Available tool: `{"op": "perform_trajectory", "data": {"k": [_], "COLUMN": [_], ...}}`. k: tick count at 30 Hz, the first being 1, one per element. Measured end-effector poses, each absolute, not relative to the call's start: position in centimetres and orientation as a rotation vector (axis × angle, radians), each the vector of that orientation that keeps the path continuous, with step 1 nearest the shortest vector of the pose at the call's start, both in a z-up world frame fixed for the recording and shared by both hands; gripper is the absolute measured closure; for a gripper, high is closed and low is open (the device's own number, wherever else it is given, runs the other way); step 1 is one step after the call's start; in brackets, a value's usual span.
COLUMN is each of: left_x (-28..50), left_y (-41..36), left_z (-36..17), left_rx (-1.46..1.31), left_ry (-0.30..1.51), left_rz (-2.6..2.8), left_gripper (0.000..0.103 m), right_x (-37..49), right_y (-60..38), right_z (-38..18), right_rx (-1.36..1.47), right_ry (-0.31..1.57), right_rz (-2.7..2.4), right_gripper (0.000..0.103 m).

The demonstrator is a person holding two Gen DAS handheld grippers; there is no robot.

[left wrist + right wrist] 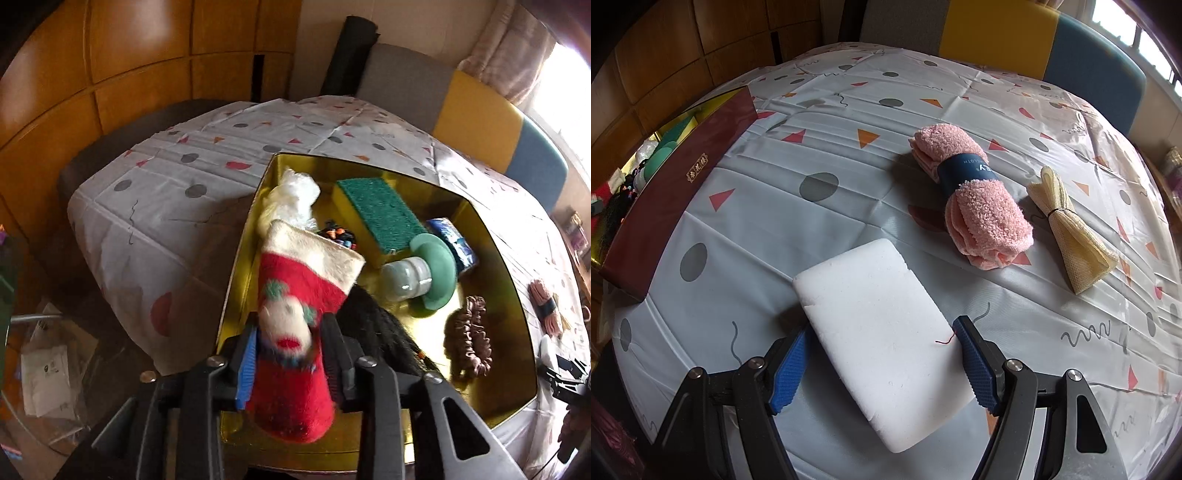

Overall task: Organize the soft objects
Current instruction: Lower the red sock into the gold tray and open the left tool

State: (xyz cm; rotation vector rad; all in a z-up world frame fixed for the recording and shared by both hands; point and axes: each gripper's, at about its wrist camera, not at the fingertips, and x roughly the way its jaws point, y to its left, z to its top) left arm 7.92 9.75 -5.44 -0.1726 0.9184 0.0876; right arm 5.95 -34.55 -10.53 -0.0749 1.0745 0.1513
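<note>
Now left wrist view: left gripper (288, 354) over gold box (491, 236), red stocking (295, 332) between jaws, jaws apart, not squeezing. Right wrist view: right gripper (881, 363) jaws open around white sponge (882, 332) lying on table (812, 221); pink towel roll (971, 199) nearby.

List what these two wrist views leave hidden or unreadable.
- Left wrist: red felt Christmas stocking blurred; its toe hides the gold box floor.
- Left wrist: black furry item mostly behind the stocking.
- Right wrist: white foam block covers the tablecloth beneath.
</note>
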Motion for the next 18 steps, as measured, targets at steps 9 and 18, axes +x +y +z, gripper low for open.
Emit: {"op": "perform_trajectory", "data": {"k": [9, 18], "left_x": [6.9, 5.6], "left_y": [8.8, 6.8], "left_z": [-4.2, -2.0], "left_rx": [-0.098, -0.058], "left_ry": [0.853, 0.796], "left_rz": [0.117, 0.077], "left_gripper": [0.069, 0.068], "right_x": [5.9, 6.0], "right_y": [-34.5, -34.4], "right_z": [-10.5, -10.5], "right_rx": [-0.075, -0.075], "right_ry": [1.075, 1.079], "right_rz": [0.15, 0.148], "right_gripper": [0.028, 0.028]}}
